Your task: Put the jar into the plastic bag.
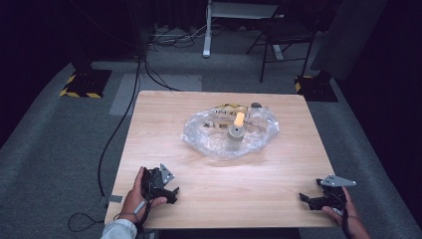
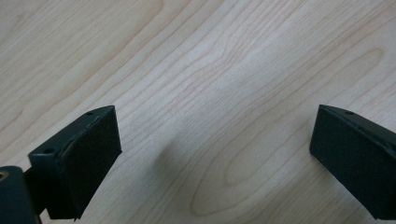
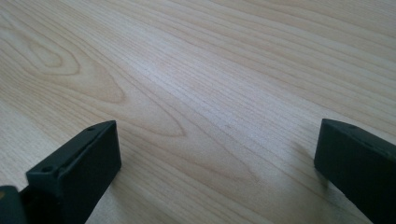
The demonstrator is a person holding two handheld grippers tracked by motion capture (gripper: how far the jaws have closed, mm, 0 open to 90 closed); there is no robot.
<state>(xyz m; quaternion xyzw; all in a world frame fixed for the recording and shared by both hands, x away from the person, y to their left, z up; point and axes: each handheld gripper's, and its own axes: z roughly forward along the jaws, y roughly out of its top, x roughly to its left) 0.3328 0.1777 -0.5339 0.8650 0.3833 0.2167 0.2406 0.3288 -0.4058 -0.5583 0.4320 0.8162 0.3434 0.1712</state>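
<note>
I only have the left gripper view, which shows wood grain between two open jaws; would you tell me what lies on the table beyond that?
Observer: A crumpled clear plastic bag lies at the table's middle, toward the far side.
Operator: Thank you. Is anything on or in it?
Observer: A grey cylinder with an orange top stands upright there; whether it is inside the bag or on it, I cannot tell.
Operator: And where is the other claw, if I may ask?
Observer: The right claw is near the near right corner, open and holding nothing, apart from the bag.
Operator: And mine?
Observer: The left claw is near the near left corner, open too.
</note>
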